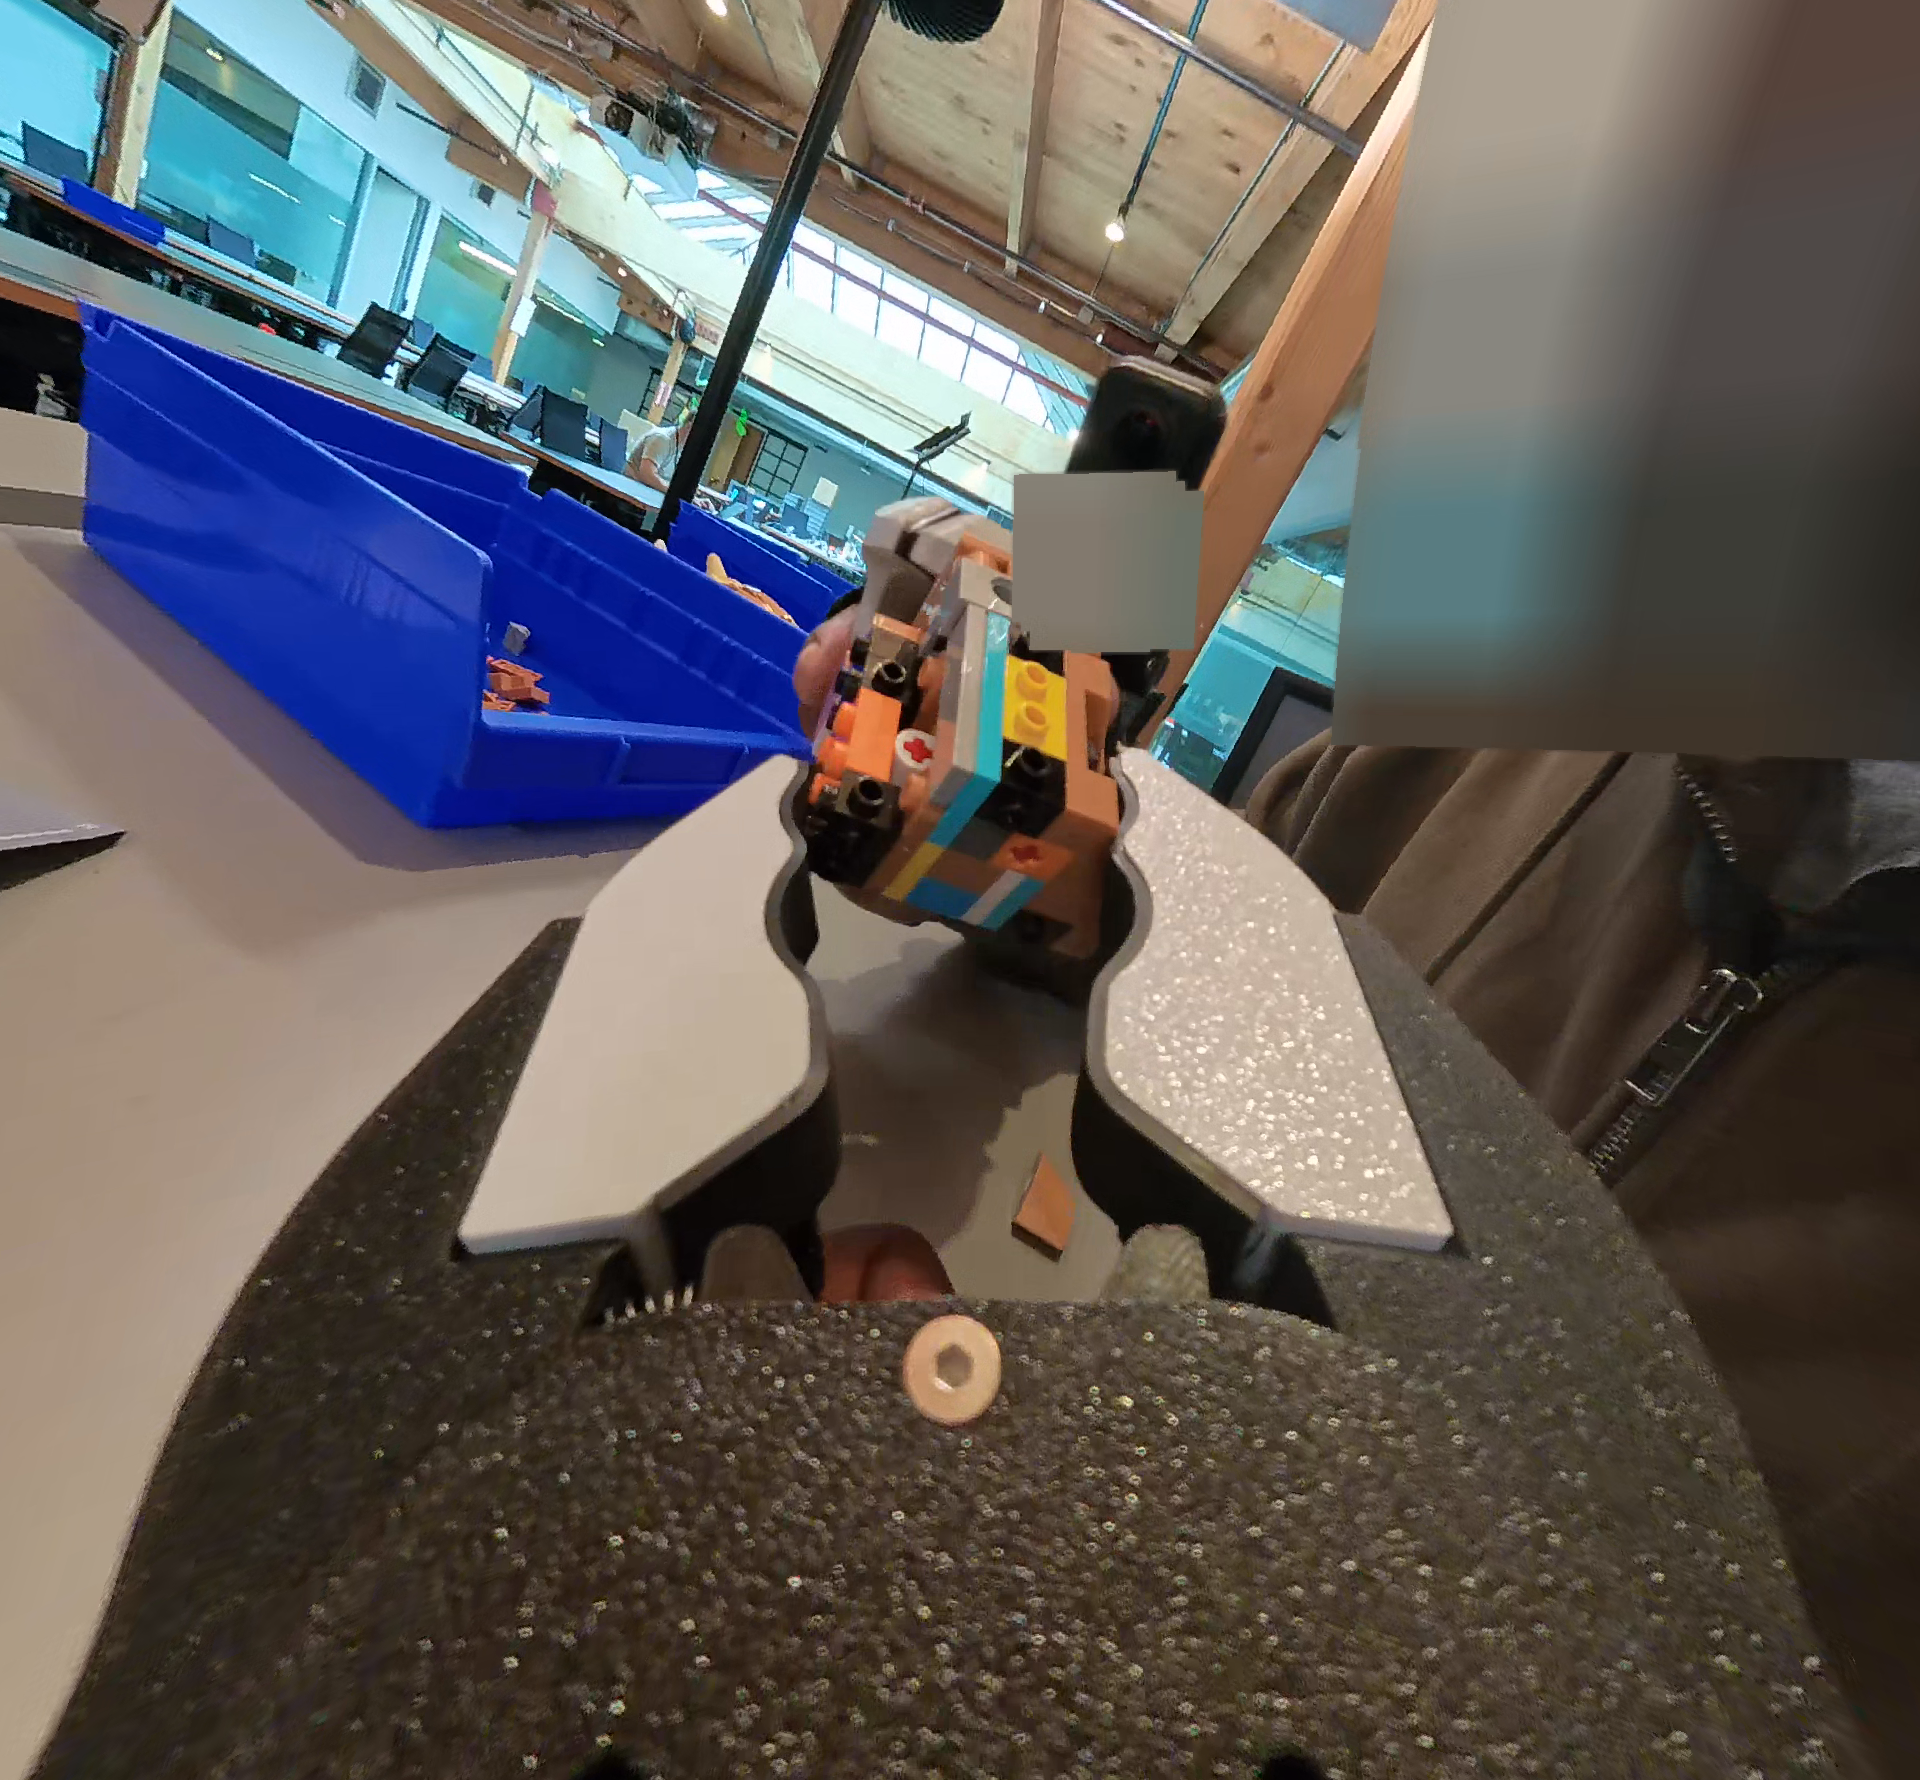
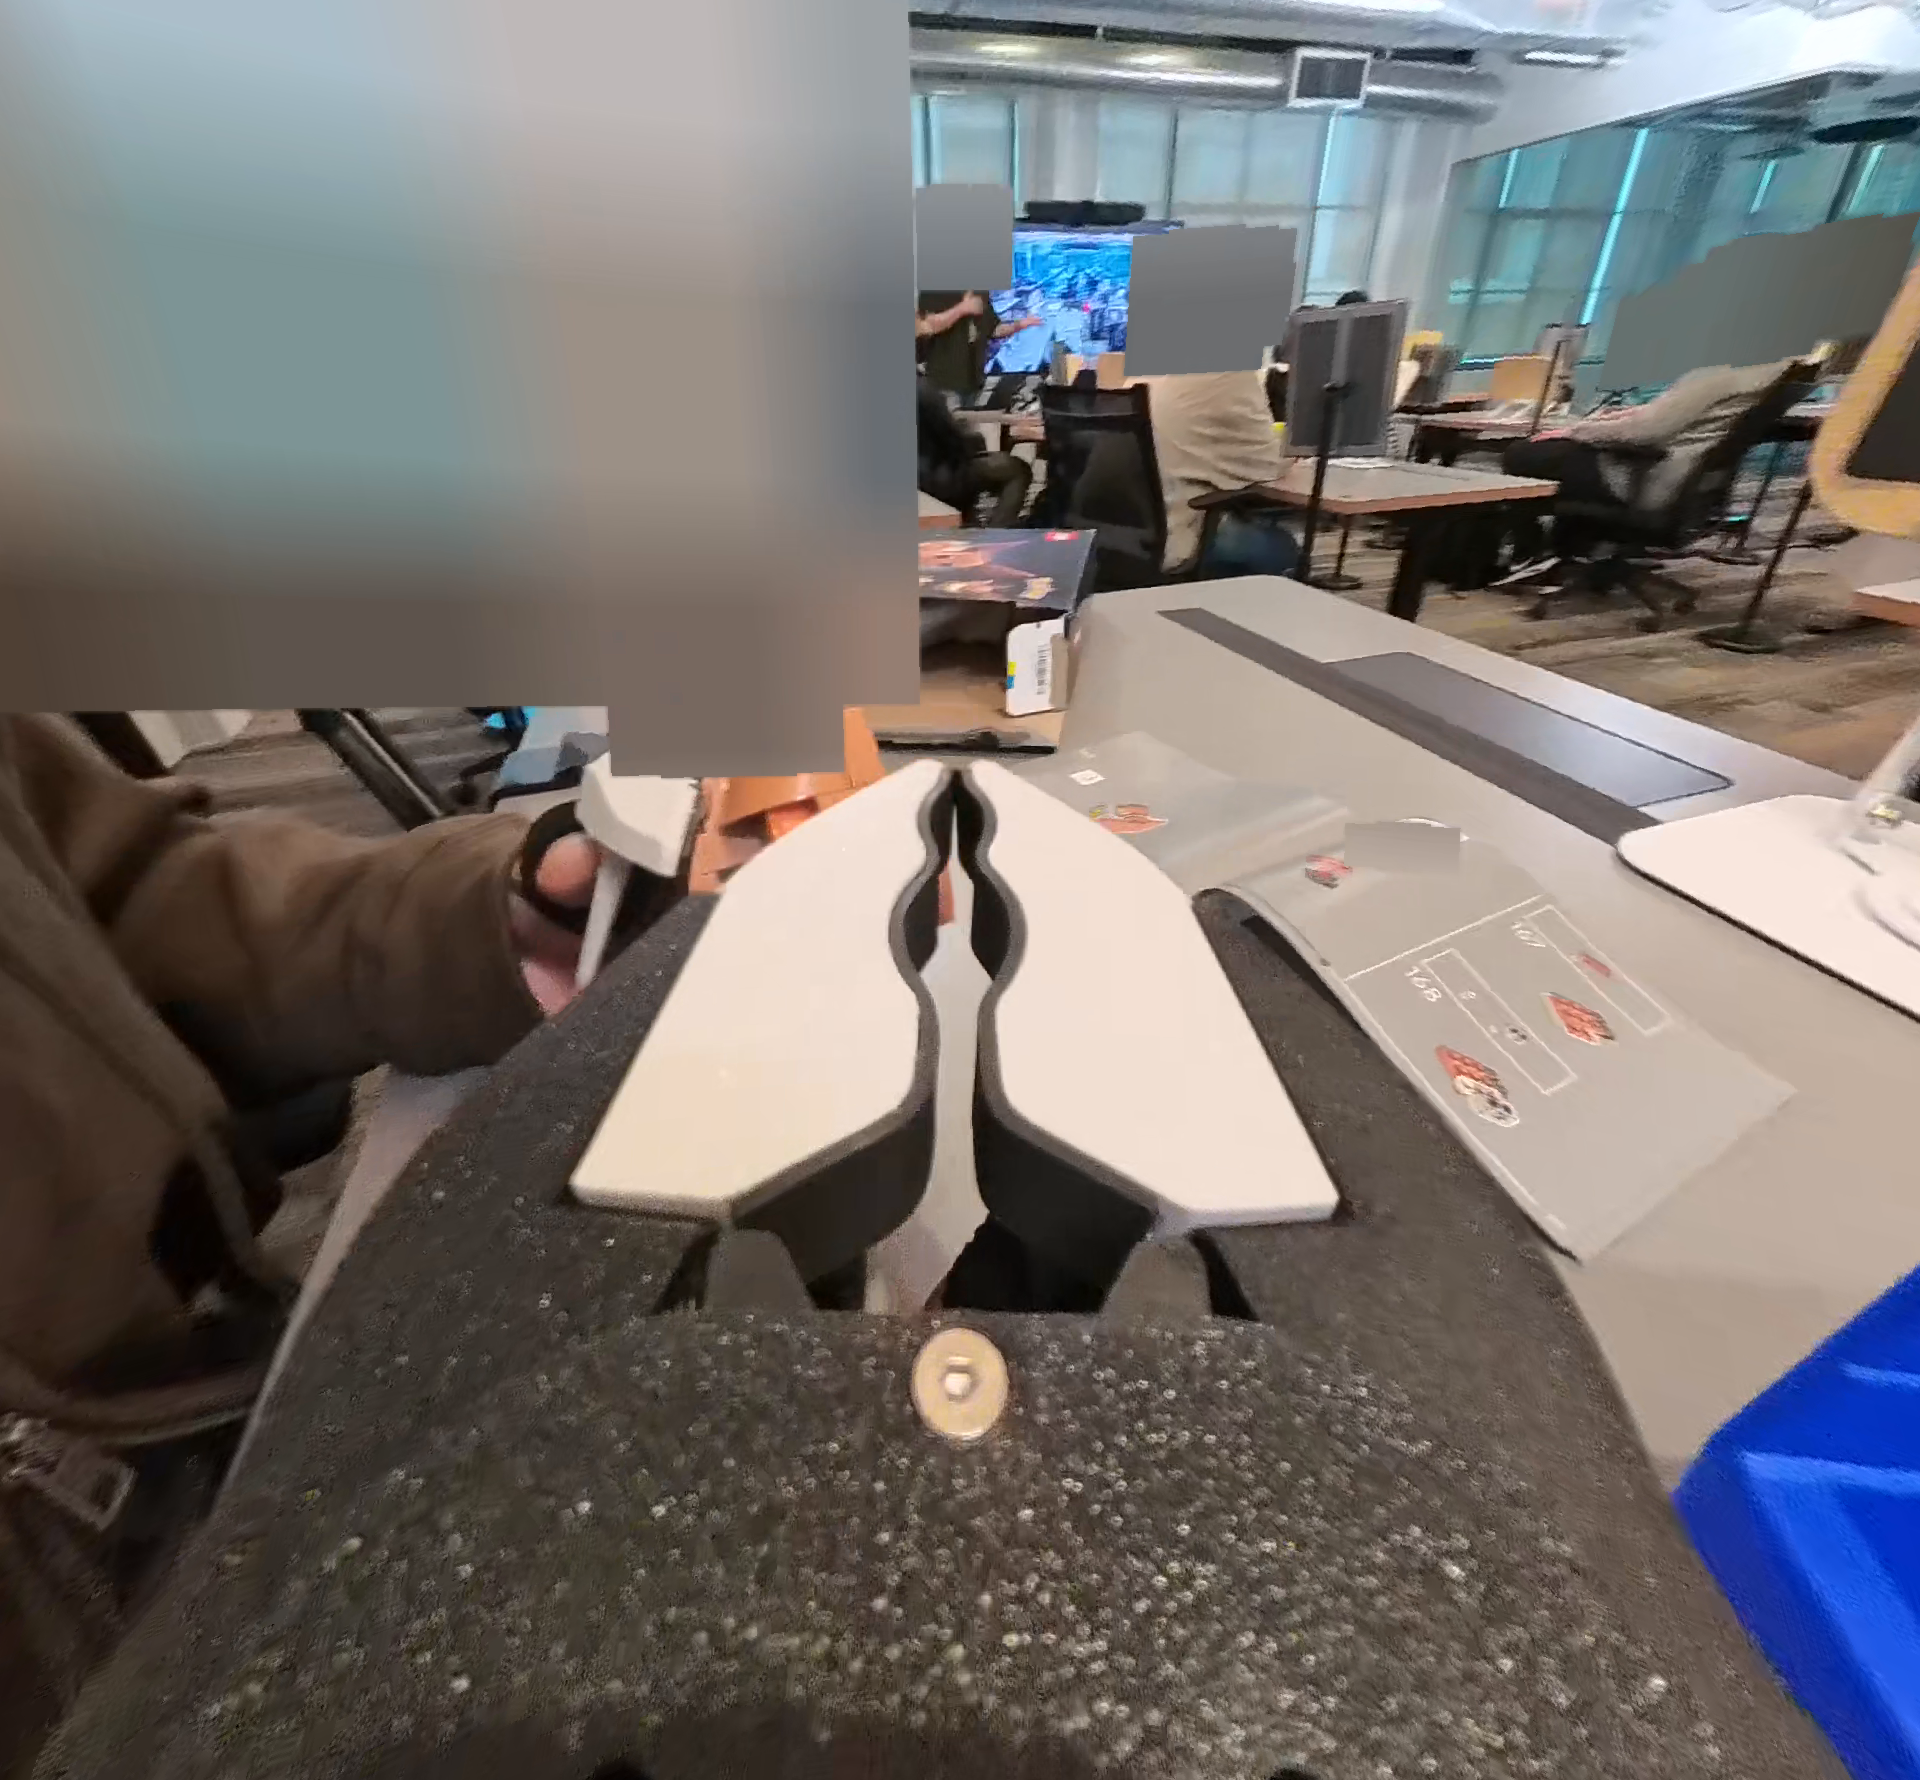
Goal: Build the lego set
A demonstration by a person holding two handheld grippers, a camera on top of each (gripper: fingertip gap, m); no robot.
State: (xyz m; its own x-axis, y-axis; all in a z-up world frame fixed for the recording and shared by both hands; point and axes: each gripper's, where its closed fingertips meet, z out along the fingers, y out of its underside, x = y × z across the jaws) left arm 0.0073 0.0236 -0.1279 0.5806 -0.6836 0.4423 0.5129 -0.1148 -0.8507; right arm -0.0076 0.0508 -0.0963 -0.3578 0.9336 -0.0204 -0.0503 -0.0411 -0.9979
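Observation:
In the left wrist view my left gripper (image 1: 956,795) is shut on a multicoloured lego model (image 1: 966,795) of brown, orange, black, yellow and blue bricks, held above the grey table (image 1: 260,951). My right gripper (image 1: 920,535) meets the model's far top end. In the right wrist view my right gripper (image 2: 954,774) has its jaws almost closed, tips against the brown model (image 2: 774,816). I cannot tell if a small piece is between them. The left gripper's white finger (image 2: 634,826) shows there beside a hand (image 2: 551,899).
A blue bin (image 1: 312,587) with several small brown pieces (image 1: 514,681) stands at the left; its corner shows in the right wrist view (image 2: 1818,1522). A loose brown tile (image 1: 1044,1200) lies under the left gripper. An open instruction booklet (image 2: 1507,1003) and a white base plate (image 2: 1787,878) lie to the right. The gap from one gripper's tips to the other's is roughly 5 cm.

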